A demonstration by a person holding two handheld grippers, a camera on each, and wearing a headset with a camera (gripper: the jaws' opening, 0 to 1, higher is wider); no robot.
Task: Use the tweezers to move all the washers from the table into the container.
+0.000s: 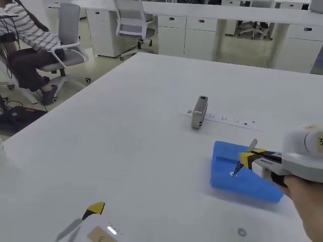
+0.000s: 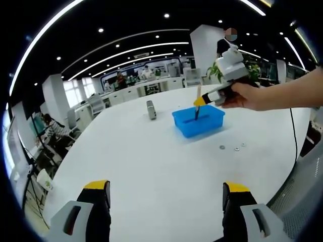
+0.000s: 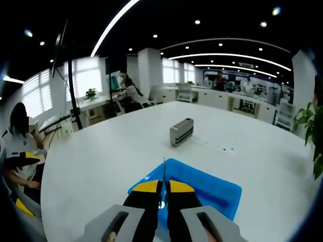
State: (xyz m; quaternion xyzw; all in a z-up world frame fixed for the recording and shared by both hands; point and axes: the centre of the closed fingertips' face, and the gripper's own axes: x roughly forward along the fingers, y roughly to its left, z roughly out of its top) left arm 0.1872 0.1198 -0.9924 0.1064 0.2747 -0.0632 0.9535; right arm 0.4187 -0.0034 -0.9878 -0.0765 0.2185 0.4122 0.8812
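Office desks, chairs and long strips of ceiling light surround a wide white bench. At the far left of the head view a person sits in a grey chair, well away from the work.

At the lower left edge of that view the left claw hangs over bare bench. Its jaws stand wide apart and grip nothing. It is well apart from every task thing.

Near the middle of the bench a small metal box stands upright beside a row of sockets.

Right of the box lies the blue container, flat on the bench. The right claw is over it, held in a hand, with its jaws pressed together on the tweezers. The tweezers slant down from the jaws, and their tips are inside the container, close to its floor. In the head view a small bright glint shows at the tips. I cannot tell whether that is a washer.

Three washers lie loose on the bench in the left gripper view. They are near the container's right front corner and outside it, below the hand and apart from the tweezers' tips. The head view shows one washer flat on the bench, on the near side of the container.
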